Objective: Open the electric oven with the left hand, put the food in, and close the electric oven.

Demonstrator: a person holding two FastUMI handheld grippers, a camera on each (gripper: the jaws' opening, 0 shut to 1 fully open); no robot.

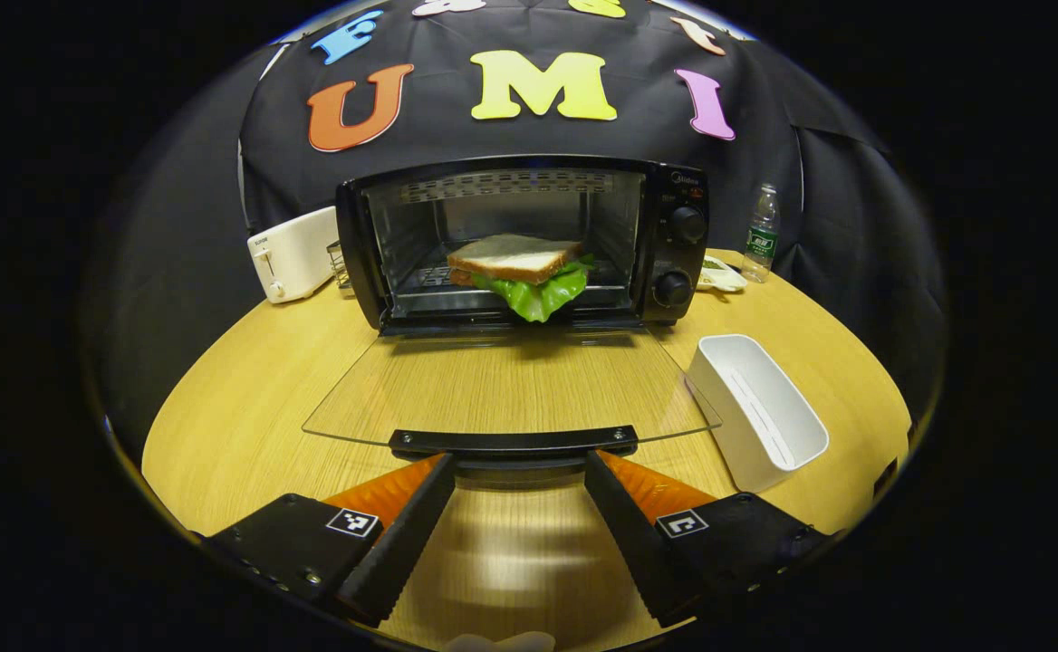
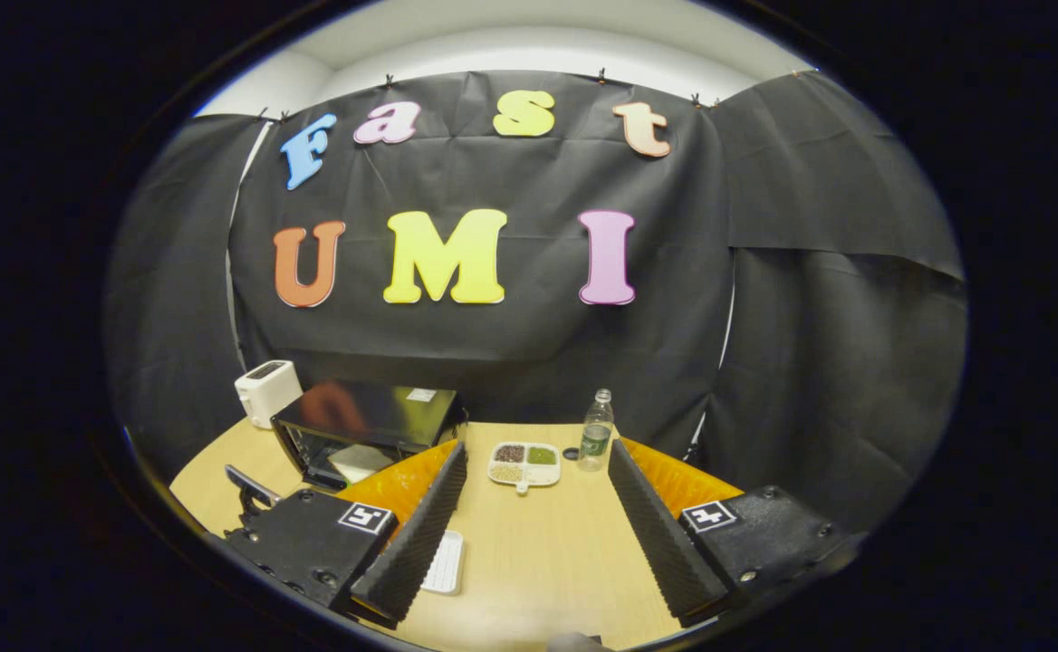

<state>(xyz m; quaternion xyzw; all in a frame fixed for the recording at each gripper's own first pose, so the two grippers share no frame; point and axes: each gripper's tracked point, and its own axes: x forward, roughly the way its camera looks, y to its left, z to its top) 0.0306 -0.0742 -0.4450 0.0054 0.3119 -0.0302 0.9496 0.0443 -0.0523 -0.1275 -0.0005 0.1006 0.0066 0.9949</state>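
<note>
In the left gripper view, the left gripper (image 1: pixel 518 466) is held open, its fingers spread at either end of the handle (image 1: pixel 513 441) of the oven door (image 1: pixel 511 385), which is folded down flat above the tabletop (image 1: pixel 239 407). A sandwich (image 1: pixel 520 272) with lettuce is seen on the rack inside the oven (image 1: pixel 674 226). A white toaster (image 1: pixel 293 254) stands to the left, a white tray (image 1: pixel 760 407) and a bottle (image 1: pixel 762 234) to the right. In the right gripper view, the right gripper (image 2: pixel 536 453) is raised over the tabletop, open and empty, with the oven (image 2: pixel 366 417), a divided dish (image 2: pixel 524 464) and the bottle (image 2: pixel 595 442) seen beyond it.
</note>
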